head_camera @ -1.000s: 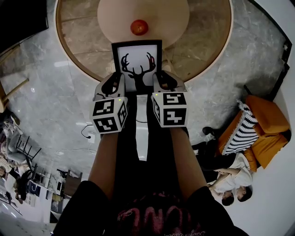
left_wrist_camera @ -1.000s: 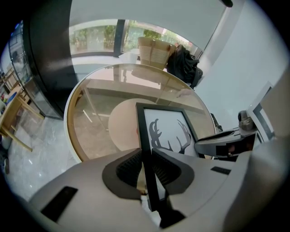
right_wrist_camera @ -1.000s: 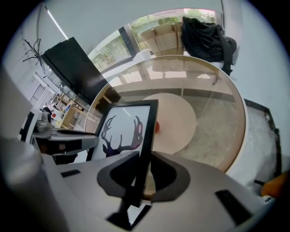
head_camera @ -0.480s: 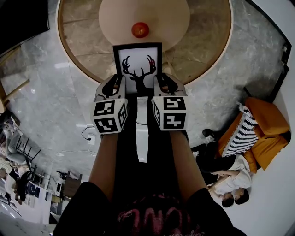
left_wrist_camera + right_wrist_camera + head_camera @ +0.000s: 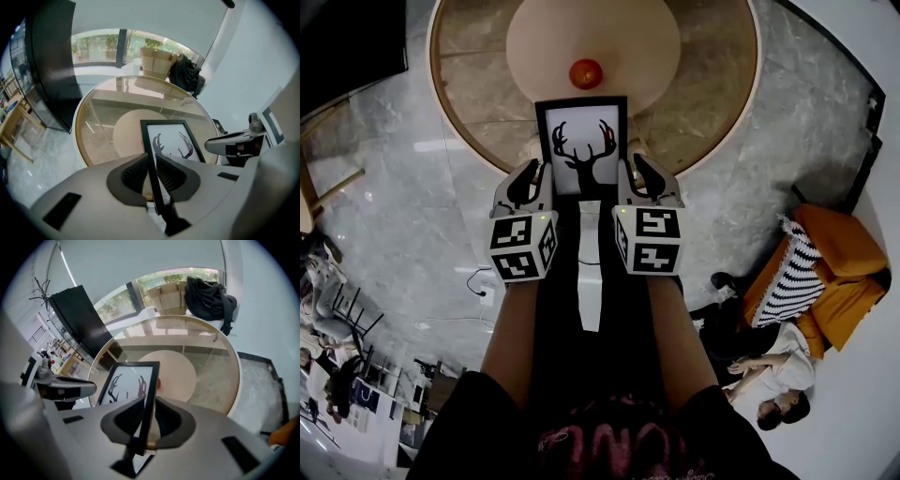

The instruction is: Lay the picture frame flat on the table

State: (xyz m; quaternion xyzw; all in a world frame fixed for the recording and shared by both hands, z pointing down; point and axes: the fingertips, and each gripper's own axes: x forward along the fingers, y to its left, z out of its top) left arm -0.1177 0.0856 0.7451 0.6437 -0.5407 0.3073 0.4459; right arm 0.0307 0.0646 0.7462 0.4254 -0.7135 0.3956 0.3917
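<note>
Left tool (image 5: 536, 179) clamps picture frame (image 5: 581, 141) left edge | right tool (image 5: 636, 178) clamps right edge

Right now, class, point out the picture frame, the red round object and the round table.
picture frame (image 5: 581, 150): head view, on the antler print at its middle.
red round object (image 5: 586, 73): head view, on its middle.
round table (image 5: 712, 84): head view, on bare glass top right of the centre disc.

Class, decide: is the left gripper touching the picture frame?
Touching. The left gripper clamps the picture frame by its edge between both jaws, seen in its own view.
</note>
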